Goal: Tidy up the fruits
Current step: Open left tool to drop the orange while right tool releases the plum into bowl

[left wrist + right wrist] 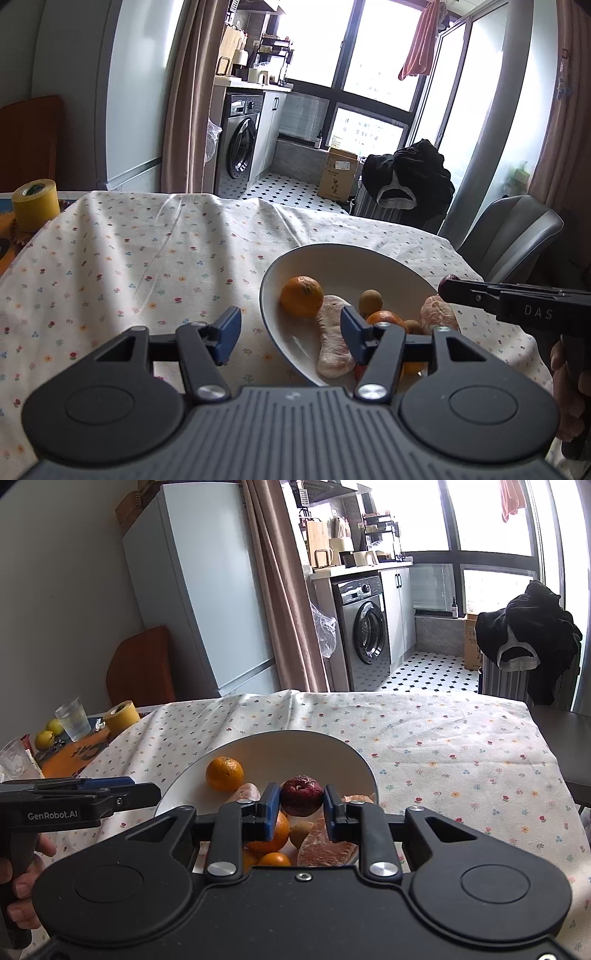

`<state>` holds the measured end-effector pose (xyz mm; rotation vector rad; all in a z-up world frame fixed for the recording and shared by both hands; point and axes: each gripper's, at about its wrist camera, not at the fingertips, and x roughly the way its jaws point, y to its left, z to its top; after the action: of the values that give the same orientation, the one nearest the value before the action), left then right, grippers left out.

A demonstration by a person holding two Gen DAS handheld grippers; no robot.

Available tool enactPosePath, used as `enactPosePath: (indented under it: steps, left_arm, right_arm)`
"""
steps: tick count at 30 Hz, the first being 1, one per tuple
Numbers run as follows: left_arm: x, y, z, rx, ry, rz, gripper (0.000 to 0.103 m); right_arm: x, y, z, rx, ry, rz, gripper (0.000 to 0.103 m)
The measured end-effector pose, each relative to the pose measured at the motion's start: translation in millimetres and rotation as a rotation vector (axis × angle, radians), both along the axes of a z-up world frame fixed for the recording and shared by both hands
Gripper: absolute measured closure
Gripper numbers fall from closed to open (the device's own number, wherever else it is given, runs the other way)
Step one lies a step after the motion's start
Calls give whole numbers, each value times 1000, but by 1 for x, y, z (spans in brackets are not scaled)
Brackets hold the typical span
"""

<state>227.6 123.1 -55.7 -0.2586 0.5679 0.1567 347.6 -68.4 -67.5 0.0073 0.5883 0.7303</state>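
The right hand-held gripper points forward and somewhat downward over the near part of a white bowl and is clamped on a dark red apple, its blue pads pressing the fruit's two sides. The apple hangs above the other fruit in the bowl: a whole orange toward the far left, more oranges and pale peeled citrus pieces nearer the camera, and a small brown fruit among them.

The left hand-held gripper sits low at the bowl's left rim, tilted down, with its jaws apart and nothing between the pads; one finger is over the floral cloth covering the worktop, the other over the bowl's contents. In the right wrist view a hand grips its handle at the lower left edge. A yellow tape roll stands at the worktop's far left corner.
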Motion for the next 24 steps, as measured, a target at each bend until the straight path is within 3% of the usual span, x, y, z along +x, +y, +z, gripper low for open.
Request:
enactPosePath:
  steps: [8, 10, 18, 24]
  left_arm:
    - [-12, 7, 2, -19, -1, 23, 31]
    - [-15, 8, 3, -21, 0, 34, 30]
    - [-29, 11, 10, -40, -19, 74, 21]
    - [-41, 8, 18, -50, -45, 84, 6]
  right_arm:
    - [4, 8, 6, -1, -19, -4, 79]
    - [5, 9, 8, 10, -28, -9, 73]
    - [-2, -2, 14, 40, -18, -33, 66]
    - [-15, -14, 18, 58, -13, -41, 55]
